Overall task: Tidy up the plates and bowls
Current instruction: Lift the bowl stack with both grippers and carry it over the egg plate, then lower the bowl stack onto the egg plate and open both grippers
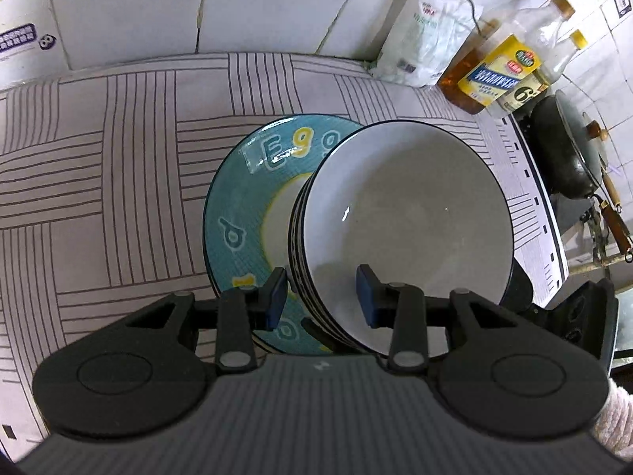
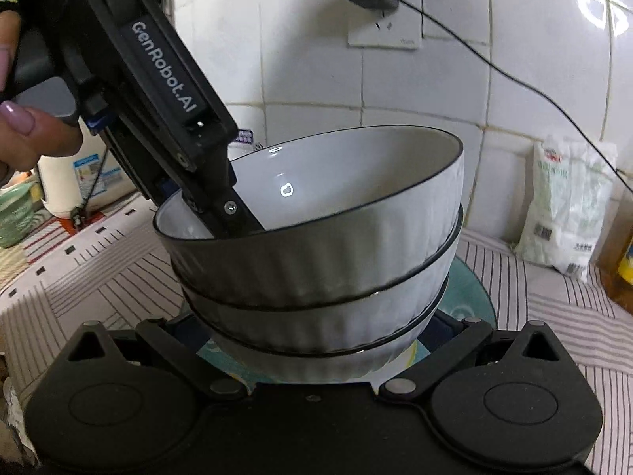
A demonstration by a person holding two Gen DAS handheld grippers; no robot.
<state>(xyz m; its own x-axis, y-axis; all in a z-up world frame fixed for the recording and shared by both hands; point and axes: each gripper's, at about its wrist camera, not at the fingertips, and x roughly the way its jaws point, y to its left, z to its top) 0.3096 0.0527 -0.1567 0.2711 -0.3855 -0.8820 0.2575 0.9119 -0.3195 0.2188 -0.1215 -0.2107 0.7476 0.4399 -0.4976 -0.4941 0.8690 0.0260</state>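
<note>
Presently, left wrist view: my left gripper (image 1: 321, 297) straddles the near rim of the top bowl (image 1: 411, 233), one pad outside and one inside, with a gap showing, so not yet clamped. The bowl stack sits on the teal plate (image 1: 237, 213), oil bottles (image 1: 494, 71) at 1 o'clock. Right wrist view: my right gripper (image 2: 316, 340) is spread wide around the lowest bowl (image 2: 316, 356), apparently not pinching. The top bowl (image 2: 316, 245) sits tilted. Step in hand, I judge: seating the top bowl. Next: level it, then withdraw gently.
</note>
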